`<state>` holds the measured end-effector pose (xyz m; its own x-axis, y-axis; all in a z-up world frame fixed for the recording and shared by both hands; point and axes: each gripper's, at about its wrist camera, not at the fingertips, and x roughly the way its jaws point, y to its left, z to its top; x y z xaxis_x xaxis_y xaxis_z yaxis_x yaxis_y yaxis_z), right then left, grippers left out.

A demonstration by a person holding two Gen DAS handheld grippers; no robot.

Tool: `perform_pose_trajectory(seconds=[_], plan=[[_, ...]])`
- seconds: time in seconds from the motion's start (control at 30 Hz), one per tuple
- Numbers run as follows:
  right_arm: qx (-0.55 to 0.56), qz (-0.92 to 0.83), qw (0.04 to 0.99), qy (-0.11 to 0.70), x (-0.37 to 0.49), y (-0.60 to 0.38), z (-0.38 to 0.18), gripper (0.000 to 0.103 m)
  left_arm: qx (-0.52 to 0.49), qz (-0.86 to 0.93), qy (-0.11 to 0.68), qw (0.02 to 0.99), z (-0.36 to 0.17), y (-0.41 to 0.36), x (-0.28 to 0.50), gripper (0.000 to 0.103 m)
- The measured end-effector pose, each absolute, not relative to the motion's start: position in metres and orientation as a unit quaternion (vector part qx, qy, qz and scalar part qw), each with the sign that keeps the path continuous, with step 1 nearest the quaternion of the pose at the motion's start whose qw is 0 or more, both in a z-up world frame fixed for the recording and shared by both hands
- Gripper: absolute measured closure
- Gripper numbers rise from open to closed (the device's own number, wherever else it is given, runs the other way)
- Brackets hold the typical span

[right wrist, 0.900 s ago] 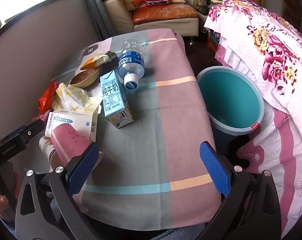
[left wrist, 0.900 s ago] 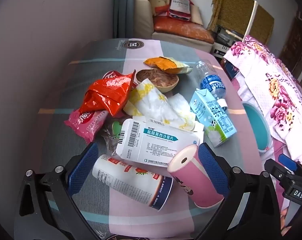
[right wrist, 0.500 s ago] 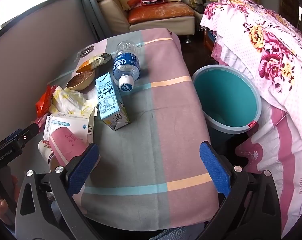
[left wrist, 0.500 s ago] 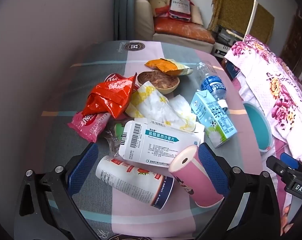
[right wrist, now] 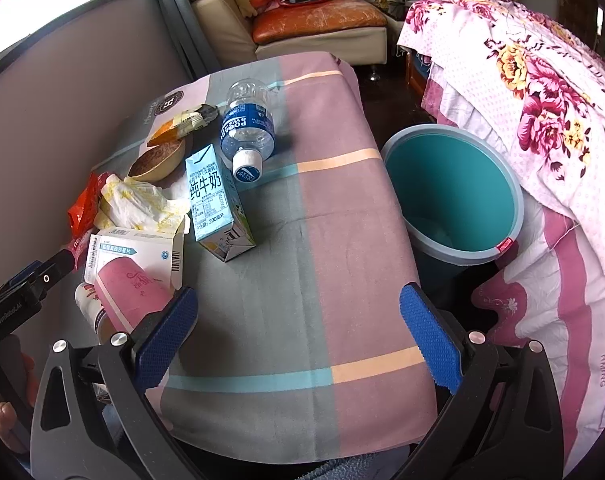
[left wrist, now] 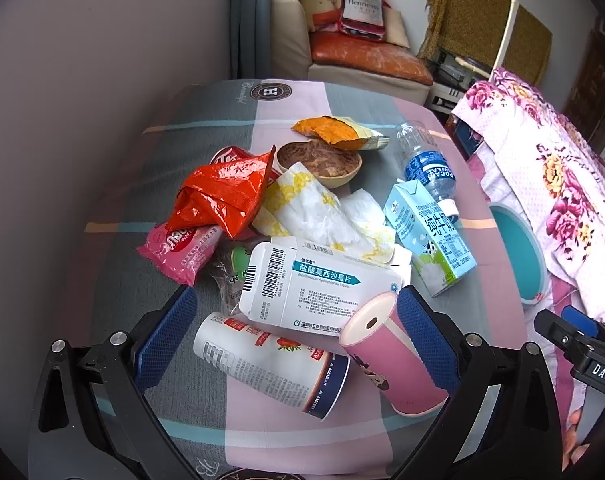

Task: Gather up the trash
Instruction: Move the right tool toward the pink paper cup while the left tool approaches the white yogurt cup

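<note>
- The left gripper (left wrist: pixel 292 330) hovers over the near end of the trash pile, jaws spread wide and holding nothing; its blue pads (left wrist: pixel 164 338) stand to either side of two cups without pressing on them.
- A pink cup (left wrist: pixel 390 354) lies on its side, base up, just beside the right pad (contact cannot be told).
- A white cup (left wrist: pixel 270 362) lies beside it; its mouth end is dark-rimmed and its inside is hidden.
- A white box (left wrist: pixel 318 286) rests partly on both cups and covers a small clear wrapper (left wrist: pixel 232 270) whose print is too crumpled to read.
- Farther back: a pink packet (left wrist: pixel 180 246), a red bag (left wrist: pixel 222 196) over a half-hidden red can or lid (left wrist: pixel 228 156), crumpled paper (left wrist: pixel 322 210), a brown bowl (left wrist: pixel 320 162), an orange wrapper (left wrist: pixel 336 132).
- A milk carton (left wrist: pixel 432 236) lies touching the cap of a bottle (left wrist: pixel 426 164).
- The right gripper (right wrist: pixel 298 338) hangs over bare tablecloth (right wrist: pixel 302 280), jaws likewise wide apart and empty.
- The bin (right wrist: pixel 452 196) stands on the floor just beside the table's right edge; a floral cover (right wrist: pixel 542 92) hides its far rim, and in the left view only a sliver shows.
- In the right view the left gripper's body blocks much of the pile, and fingertips (right wrist: pixel 2 414) of the person show at the lower left corner (the rest is cut off).
</note>
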<state>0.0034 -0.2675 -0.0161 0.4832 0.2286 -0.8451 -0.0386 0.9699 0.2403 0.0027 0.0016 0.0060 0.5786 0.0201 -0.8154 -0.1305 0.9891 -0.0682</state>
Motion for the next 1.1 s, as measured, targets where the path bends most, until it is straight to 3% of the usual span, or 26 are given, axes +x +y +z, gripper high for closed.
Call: perform_pose_trajectory(seconds=[1.1], plan=[[0.056,0.094,0.847,0.521,0.007,-0.253,-0.017,0.006,-0.070,0.055,0.463,0.882,-0.003,0.010,-0.002,0.003]])
